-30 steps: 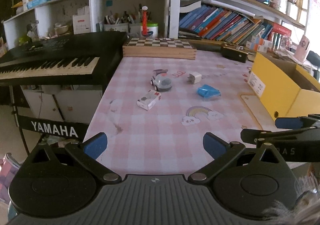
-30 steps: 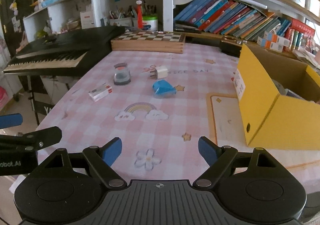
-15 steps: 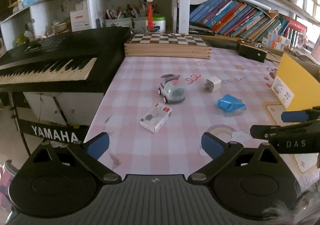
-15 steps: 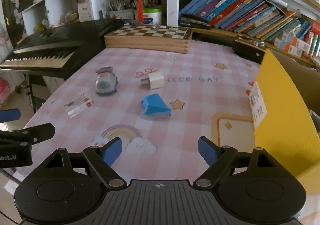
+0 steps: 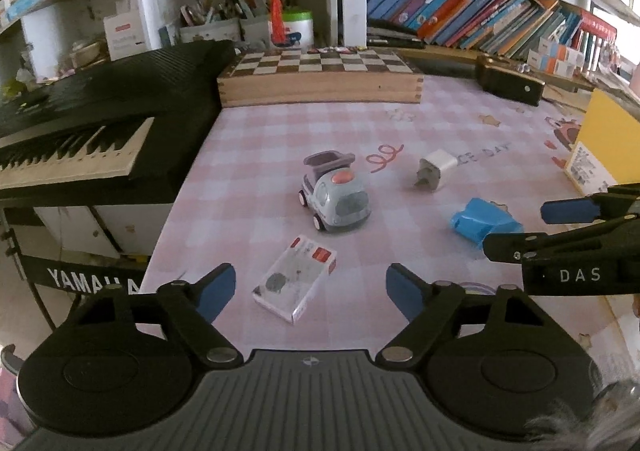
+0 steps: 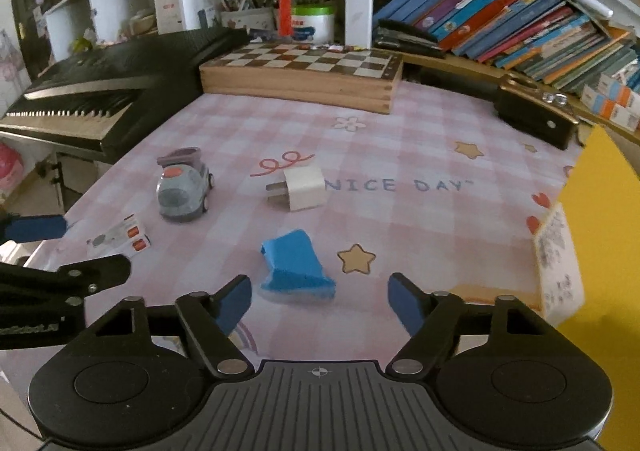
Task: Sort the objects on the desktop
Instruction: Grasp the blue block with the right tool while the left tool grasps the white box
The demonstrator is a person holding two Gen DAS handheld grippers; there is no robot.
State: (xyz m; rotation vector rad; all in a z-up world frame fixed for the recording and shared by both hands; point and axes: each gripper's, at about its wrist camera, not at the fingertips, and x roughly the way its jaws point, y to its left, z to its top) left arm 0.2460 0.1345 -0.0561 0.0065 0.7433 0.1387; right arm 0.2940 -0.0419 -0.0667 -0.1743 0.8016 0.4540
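On the pink checked tablecloth [image 5: 280, 139] lie a small white box with red labels [image 5: 295, 283], a grey toy car [image 5: 334, 199], a white plug adapter [image 5: 436, 169] and a blue object [image 5: 484, 225]. My left gripper [image 5: 310, 293] is open, with the white box just ahead between its fingers. My right gripper [image 6: 320, 297] is open, with the blue object [image 6: 294, 263] just ahead of it. The right wrist view also shows the car [image 6: 184, 185], the adapter [image 6: 304, 187] and the box [image 6: 120, 237].
A yellow box [image 6: 600, 219] stands at the right. A wooden chessboard case [image 5: 320, 79] lies at the back, with a black case [image 5: 510, 81] to its right. A black Yamaha keyboard [image 5: 80, 123] borders the table's left edge. Bookshelves stand behind.
Both grippers have moved forward over the table toward the objects. The left one has closed in on the white box, the right one on the blue object. Both stay open.
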